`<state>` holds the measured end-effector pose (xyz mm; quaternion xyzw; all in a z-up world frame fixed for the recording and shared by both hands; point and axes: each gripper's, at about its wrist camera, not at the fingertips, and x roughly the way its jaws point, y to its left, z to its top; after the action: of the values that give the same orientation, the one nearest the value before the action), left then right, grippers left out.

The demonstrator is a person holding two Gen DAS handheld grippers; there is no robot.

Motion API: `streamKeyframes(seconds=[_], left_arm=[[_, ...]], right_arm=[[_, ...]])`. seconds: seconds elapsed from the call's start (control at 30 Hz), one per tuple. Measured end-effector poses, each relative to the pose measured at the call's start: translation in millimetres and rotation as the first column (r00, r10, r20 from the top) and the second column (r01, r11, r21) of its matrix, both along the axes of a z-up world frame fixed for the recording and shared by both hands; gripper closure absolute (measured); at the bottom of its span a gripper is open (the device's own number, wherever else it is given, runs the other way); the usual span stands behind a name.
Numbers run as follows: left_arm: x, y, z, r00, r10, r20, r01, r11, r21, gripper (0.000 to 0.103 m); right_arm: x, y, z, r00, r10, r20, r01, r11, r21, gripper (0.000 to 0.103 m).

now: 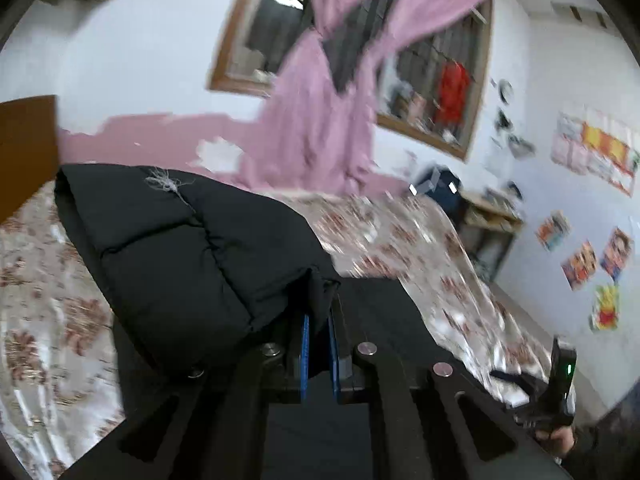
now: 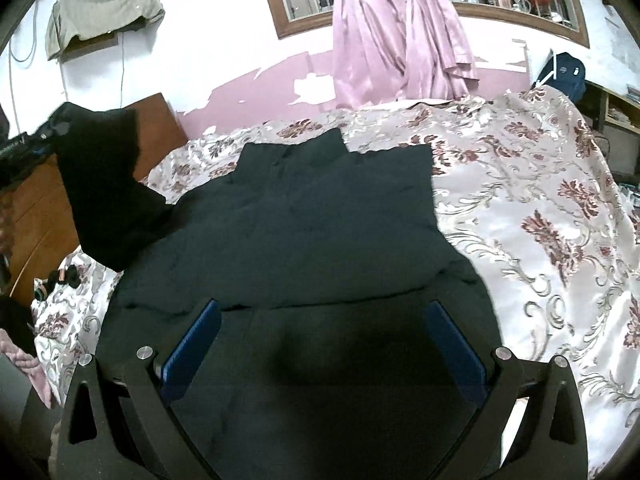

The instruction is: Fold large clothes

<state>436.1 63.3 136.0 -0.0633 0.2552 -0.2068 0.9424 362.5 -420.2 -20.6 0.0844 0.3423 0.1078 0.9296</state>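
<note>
A large black padded jacket [image 2: 320,220] lies spread on the flower-patterned bed cover [image 2: 540,220]. My left gripper [image 1: 319,320] is shut on a fold of its black sleeve [image 1: 192,248], and the blue pads press the cloth between them. The right wrist view shows that sleeve [image 2: 104,184] lifted off the bed at the left, hanging from the left gripper. Low over the jacket's near part, my right gripper [image 2: 324,320] stands wide open, its blue pads [image 2: 192,344] far apart and nothing pinched. The right gripper [image 1: 560,376] also shows at the lower right of the left wrist view, with a hand below it.
A wooden headboard [image 2: 40,208] stands at the left end of the bed. Pink curtains [image 2: 380,40] hang over a barred window on the far wall. A dark backpack [image 2: 564,72] sits on a shelf unit at the right. Small dark items [image 2: 60,280] lie on the cover near the headboard.
</note>
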Motion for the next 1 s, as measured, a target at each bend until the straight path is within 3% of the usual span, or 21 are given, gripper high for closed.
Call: streamKeyframes(seconds=[0.13,0.3,0.43,0.53,0.57,0.6,0.7,0.87,1.0], left_arm=[[3.9,-43.0,-36.6,0.988,-0.116,-0.098,0.122,0.991,0.051,0.095],[5.5,-82.2,-87.6,0.936,-0.215,-0.277,0.257,0.958,0.124,0.093],[-5.6,-86.6,-113.5,0.9,-0.251,-0.357,0.311,0.943,0.121,0.088],[-16.6,-81.5,-127.6,0.876,-0.276,-0.396,0.34,0.935,0.101,0.069],[-20.7,-79.8,-130.3,0.869,-0.288,-0.402,0.351,0.932,0.093,0.055],[-25.5,-80.0,-133.7,0.867,-0.295,-0.402,0.357,0.93,0.087,0.041],[-44.8,-71.8,-134.6,0.877,-0.305,-0.37,0.357,0.931,0.078,0.023],[-57.0,-56.7,-140.5,0.878,-0.286,-0.384,0.322,0.946,0.029,0.021],[-70.5,-28.1,-150.9,0.892,-0.199,-0.406,0.219,0.976,0.002,0.019]], right_arm=[[-3.2,-14.7,-7.3,1.0,-0.026,-0.017,0.026,1.0,0.001,0.002],[-6.4,-28.3,-20.6,0.997,-0.054,-0.05,0.055,0.998,0.005,0.002],[-5.0,-33.0,-29.2,0.996,-0.067,-0.067,0.067,0.998,0.002,0.002],[-4.0,-32.4,-33.4,0.995,-0.064,-0.077,0.064,0.998,0.007,0.002],[-3.0,-31.5,-34.5,0.995,-0.061,-0.08,0.062,0.998,0.008,0.002],[-2.0,-29.8,-35.2,0.995,-0.058,-0.082,0.059,0.998,0.009,0.002],[-1.0,-21.8,-35.5,0.995,-0.044,-0.084,0.045,0.999,0.007,0.002],[-1.1,-5.7,-36.5,0.996,-0.003,-0.092,0.005,1.0,0.021,0.002],[-10.7,7.2,-32.1,0.995,0.091,-0.046,-0.084,0.987,0.135,0.002]])
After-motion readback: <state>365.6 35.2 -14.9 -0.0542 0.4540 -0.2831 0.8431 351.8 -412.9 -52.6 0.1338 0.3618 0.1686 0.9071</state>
